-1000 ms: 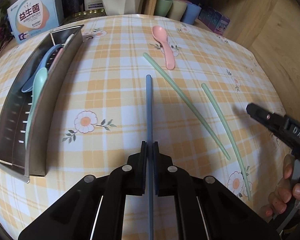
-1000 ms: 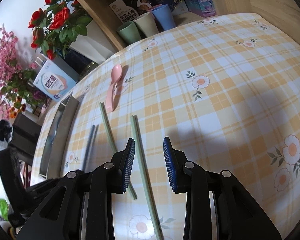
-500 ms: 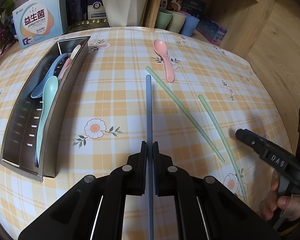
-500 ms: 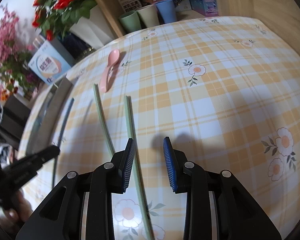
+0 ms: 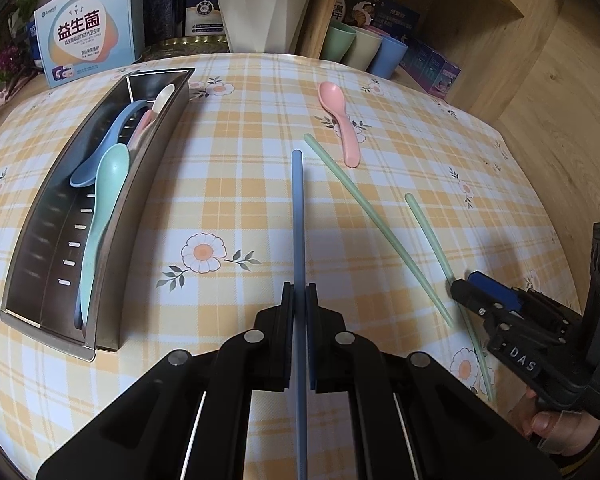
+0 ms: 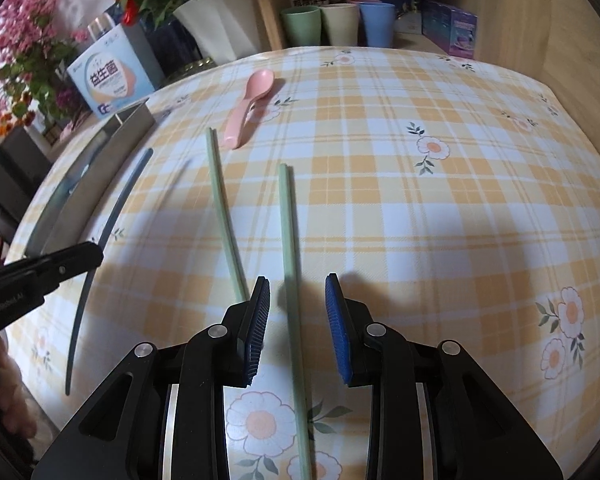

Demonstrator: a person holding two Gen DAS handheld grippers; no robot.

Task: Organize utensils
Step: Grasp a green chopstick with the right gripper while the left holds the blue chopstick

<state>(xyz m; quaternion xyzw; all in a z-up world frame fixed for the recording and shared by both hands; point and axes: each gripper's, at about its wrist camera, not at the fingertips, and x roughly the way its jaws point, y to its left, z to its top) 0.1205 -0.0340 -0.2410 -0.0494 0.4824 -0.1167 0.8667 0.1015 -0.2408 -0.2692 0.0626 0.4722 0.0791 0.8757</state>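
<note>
My left gripper [image 5: 299, 292] is shut on a blue chopstick [image 5: 298, 216], which sticks out ahead just above the checked tablecloth. My right gripper [image 6: 298, 292] stands open astride the near part of a green chopstick [image 6: 288, 232]; its blue pads do not touch it. A second green chopstick [image 6: 222, 208] lies just left of it, and a pink spoon [image 6: 248, 108] lies further back. The metal tray [image 5: 140, 184] at the left holds a teal spoon [image 5: 104, 200], a blue spoon [image 5: 104, 144] and pale ones. The left wrist view shows the right gripper [image 5: 466, 286] low at the right.
Three cups [image 5: 358, 50], a white planter [image 5: 260, 12] and a printed box [image 5: 86, 36] stand behind the table's far edge. Small purple boxes [image 5: 432, 68] sit on the wooden shelf at the back right. A hand [image 5: 556, 428] grips the right tool.
My right gripper has come in from the right, rolled, and now stands over the right-hand green chopstick. The left gripper still holds the blue chopstick, almost unmoved.
</note>
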